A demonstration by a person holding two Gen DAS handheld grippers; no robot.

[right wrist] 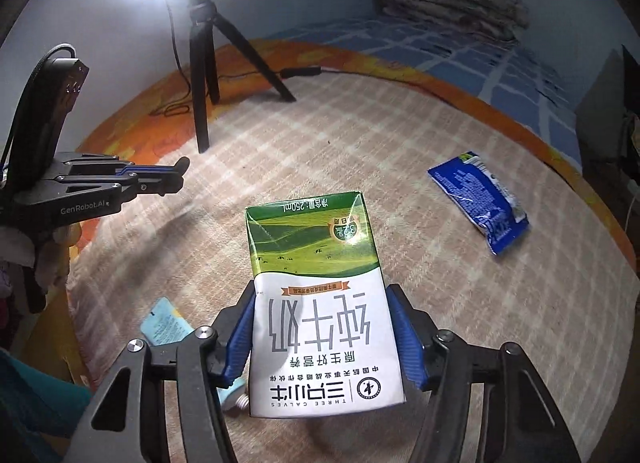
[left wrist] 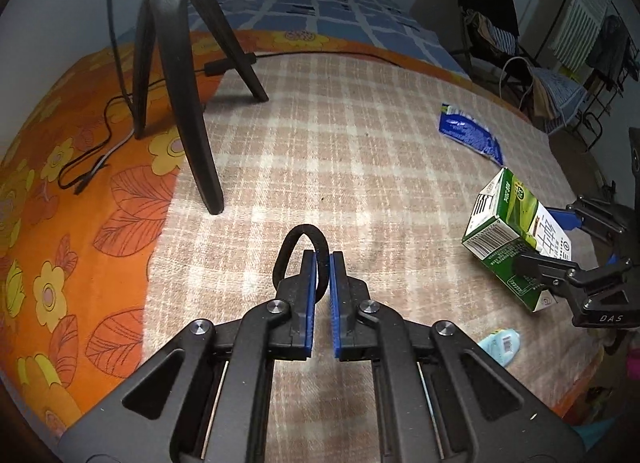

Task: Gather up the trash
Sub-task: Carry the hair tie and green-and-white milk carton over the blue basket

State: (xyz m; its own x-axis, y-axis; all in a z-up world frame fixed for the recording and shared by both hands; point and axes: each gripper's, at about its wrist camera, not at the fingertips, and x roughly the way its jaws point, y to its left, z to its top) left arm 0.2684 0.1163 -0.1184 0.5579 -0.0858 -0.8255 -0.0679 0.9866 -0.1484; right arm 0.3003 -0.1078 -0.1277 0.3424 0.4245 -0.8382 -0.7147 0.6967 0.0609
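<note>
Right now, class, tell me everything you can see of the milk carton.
The milk carton is a rectangular paperboard box, green with a meadow picture at one end, white with grey Chinese lettering and "THREE CALVES" at the other. A barcode shows on one end face. It looks intact, slightly creased. It is tilted between the right gripper's blue pads, which meet its two narrow sides, above the checked blanket.

Black grippers, blue ribbed pads

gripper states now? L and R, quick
Left gripper: closed on a black hair tie.
Right gripper: gripping the milk carton by its sides.
</note>
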